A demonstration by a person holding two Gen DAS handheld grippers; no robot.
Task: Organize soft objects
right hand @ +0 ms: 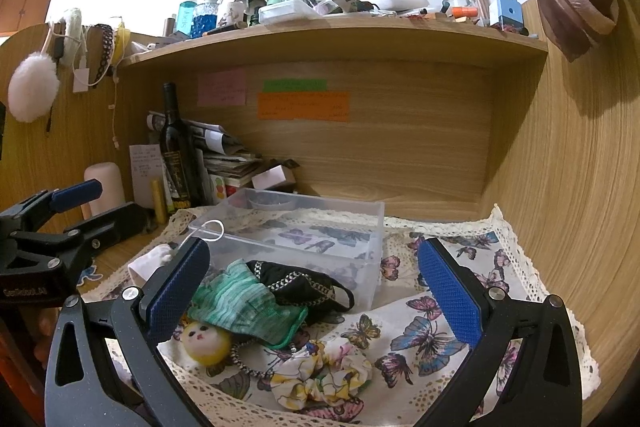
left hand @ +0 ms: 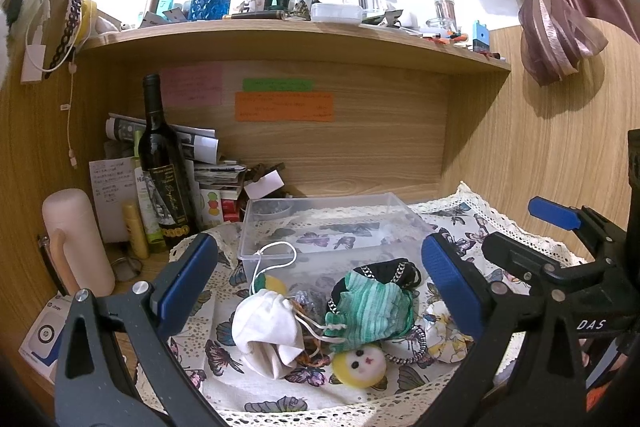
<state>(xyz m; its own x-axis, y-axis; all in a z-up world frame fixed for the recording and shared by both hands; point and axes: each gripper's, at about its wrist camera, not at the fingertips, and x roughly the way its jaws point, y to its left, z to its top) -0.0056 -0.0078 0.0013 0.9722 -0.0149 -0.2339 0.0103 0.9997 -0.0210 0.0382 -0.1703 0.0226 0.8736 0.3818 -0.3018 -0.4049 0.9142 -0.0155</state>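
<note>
The soft things, a green pouch [left hand: 370, 311], a white bag [left hand: 266, 325] and a doll head [left hand: 362, 363], lie piled on the butterfly cloth [right hand: 432, 331] just before the clear box [left hand: 324, 227]. Both the left gripper [left hand: 320, 283] and right gripper [right hand: 316, 291] hang over them, fingers wide apart, holding nothing. A wine bottle [left hand: 162, 163] stands behind.

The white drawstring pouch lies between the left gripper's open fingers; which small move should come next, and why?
Probably lower the left gripper and close on the white pouch. Its jaws stand wide open and empty, the pouch lies loose on the butterfly cloth, and the clear box behind holds no soft item yet.
</note>
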